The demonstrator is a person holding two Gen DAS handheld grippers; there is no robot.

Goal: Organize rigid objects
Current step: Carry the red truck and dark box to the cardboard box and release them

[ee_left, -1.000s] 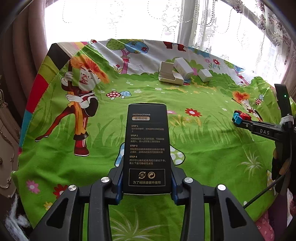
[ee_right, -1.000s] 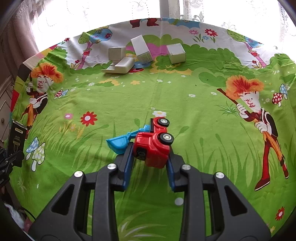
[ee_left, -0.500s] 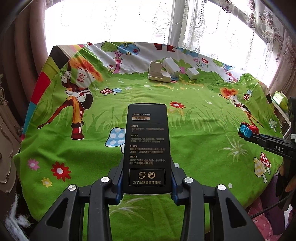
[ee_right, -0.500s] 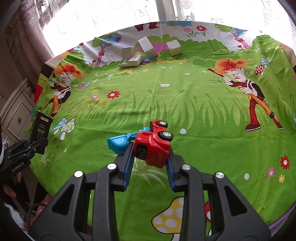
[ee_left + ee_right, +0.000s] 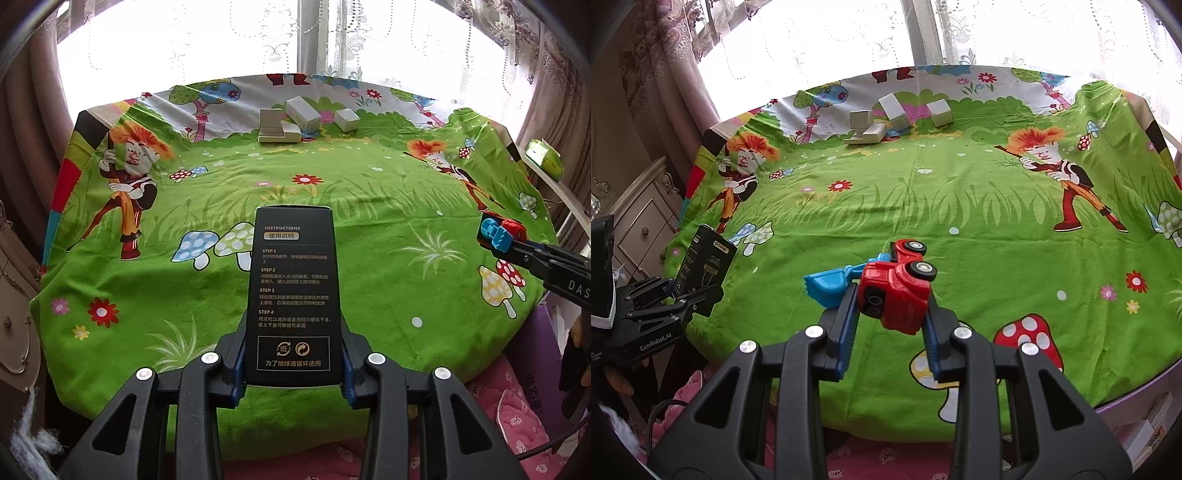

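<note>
Black plastic jaws on the left gripper pinch the lower end of a tall black instruction-printed box, its top leaning out ahead of the fingers, clear of the cloth. Over on the right gripper, blue pads squeeze a red toy truck by the cab, wheels up and to the right, its blue scoop jutting left of the fingers. Both loads hang above the near edge of the green cartoon tablecloth. Far ahead, by the window, sits a cluster of white boxes, likely where these belong. Risks now: the truck is held off-centre and tilted, so it could twist loose; the box, gripped only low down, could lever out if it clips the cloth.
</note>
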